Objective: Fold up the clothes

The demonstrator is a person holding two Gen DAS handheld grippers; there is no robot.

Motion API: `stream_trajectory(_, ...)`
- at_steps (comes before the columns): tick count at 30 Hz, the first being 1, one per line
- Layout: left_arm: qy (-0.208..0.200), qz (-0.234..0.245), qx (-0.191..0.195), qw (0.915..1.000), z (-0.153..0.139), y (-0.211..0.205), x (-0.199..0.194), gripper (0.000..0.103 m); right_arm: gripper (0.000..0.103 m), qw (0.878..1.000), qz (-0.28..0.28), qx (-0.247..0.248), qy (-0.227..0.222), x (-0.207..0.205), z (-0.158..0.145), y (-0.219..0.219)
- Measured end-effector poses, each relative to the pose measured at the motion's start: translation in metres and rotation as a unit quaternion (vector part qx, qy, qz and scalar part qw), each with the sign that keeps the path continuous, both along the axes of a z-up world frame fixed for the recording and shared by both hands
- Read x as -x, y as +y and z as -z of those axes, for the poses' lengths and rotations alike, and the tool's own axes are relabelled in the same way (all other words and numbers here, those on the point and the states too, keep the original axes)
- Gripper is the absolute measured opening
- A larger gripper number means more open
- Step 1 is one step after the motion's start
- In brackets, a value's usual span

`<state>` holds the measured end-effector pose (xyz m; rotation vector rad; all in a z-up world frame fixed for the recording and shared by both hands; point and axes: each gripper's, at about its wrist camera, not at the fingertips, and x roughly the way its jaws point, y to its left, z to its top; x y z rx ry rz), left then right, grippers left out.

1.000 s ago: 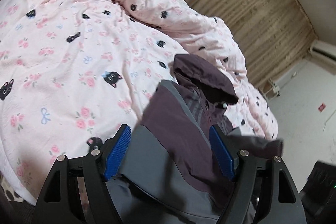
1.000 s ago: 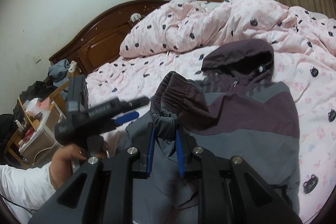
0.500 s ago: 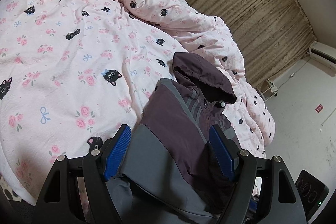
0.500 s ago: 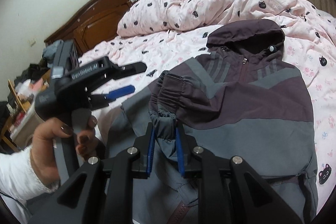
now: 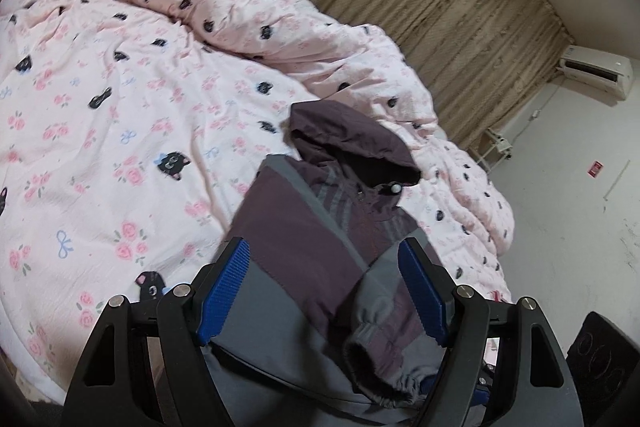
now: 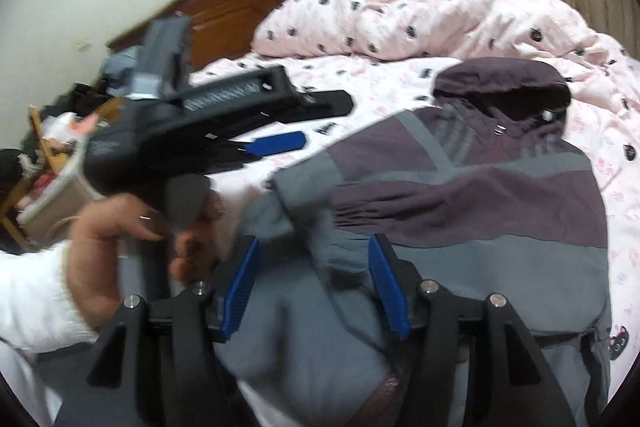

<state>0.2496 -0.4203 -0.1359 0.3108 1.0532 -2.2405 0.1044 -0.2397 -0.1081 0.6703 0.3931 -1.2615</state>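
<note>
Purple and grey hooded jacket (image 5: pixel 304 239) spread face up on the bed's pink cat-print quilt (image 5: pixel 100 131), hood (image 5: pixel 348 147) toward the heaped duvet (image 5: pixel 248 3) at the far side. One sleeve (image 6: pixel 420 205) folded across the chest, its gathered cuff (image 5: pixel 384 371) lying on the grey lower panel.

Left tongs (image 5: pixel 326 291) hovering above the jacket's near part, blue pads (image 5: pixel 224 287) set wide apart, nothing pinched between them; released. In the right wrist view, left tongs (image 6: pixel 304 123) seen from the side, gripped at the handle by a hand (image 6: pixel 132 243) in a white sleeve (image 6: pixel 32 299).

Right tongs (image 6: pixel 314 287) low over the jacket's grey fabric, jaws opening, blue pads (image 6: pixel 384 291) clear of the cloth on both sides; grey folds of the sleeve lying loose in the gap, no longer pinched. Picture blurred here.

Behind: dark wooden headboard (image 6: pixel 240 7), beige curtain (image 5: pixel 460 27), air conditioner (image 5: pixel 596 75) on the white wall.
</note>
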Motion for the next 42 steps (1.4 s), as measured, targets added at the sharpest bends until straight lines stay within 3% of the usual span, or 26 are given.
stream_trajectory(5, 0.009, 0.07, 0.004, 0.9975, -0.004, 0.01, 0.015, 0.072, 0.058, 1.0, 0.014, 0.002, 0.008, 0.011, -0.007, 0.009)
stream_trajectory(9, -0.021, 0.116, 0.019, 0.9928, -0.005, 0.025, 0.035, 0.072, 0.058, 0.999, 0.053, -0.009, 0.005, 0.032, -0.002, 0.014)
stream_trajectory(15, -0.128, 0.098, 0.011, 0.9869, 0.014, 0.027, 0.059, 0.072, 0.057, 0.996, 0.082, -0.043, -0.003, 0.049, 0.019, 0.015)
stream_trajectory(21, -0.185, 0.093, 0.026, 0.978, 0.024, 0.036, 0.069, 0.072, 0.063, 0.995, 0.074, -0.051, 0.043, 0.036, 0.031, 0.011)
stream_trajectory(23, -0.185, 0.093, 0.032, 0.9778, 0.023, 0.038, 0.068, 0.072, 0.064, 0.995, 0.073, -0.05, 0.055, 0.031, 0.031, 0.011)
stream_trajectory(26, -0.154, 0.087, 0.035, 0.9837, 0.015, 0.037, 0.059, 0.072, 0.064, 0.996, 0.078, -0.035, 0.029, 0.037, 0.026, 0.017)
stream_trajectory(33, -0.079, 0.048, 0.067, 0.9934, -0.011, 0.03, 0.027, 0.072, 0.064, 0.991, 0.073, 0.007, -0.11, 0.068, 0.006, 0.034)
stream_trajectory(36, -0.073, 0.038, 0.086, 0.9929, -0.023, 0.024, 0.018, 0.072, 0.064, 0.988, 0.075, 0.016, -0.131, 0.078, -0.002, 0.039)
stream_trajectory(42, -0.092, 0.063, 0.124, 0.986, -0.045, 0.001, 0.023, 0.072, 0.064, 0.988, 0.091, 0.025, -0.122, 0.099, -0.017, 0.043)
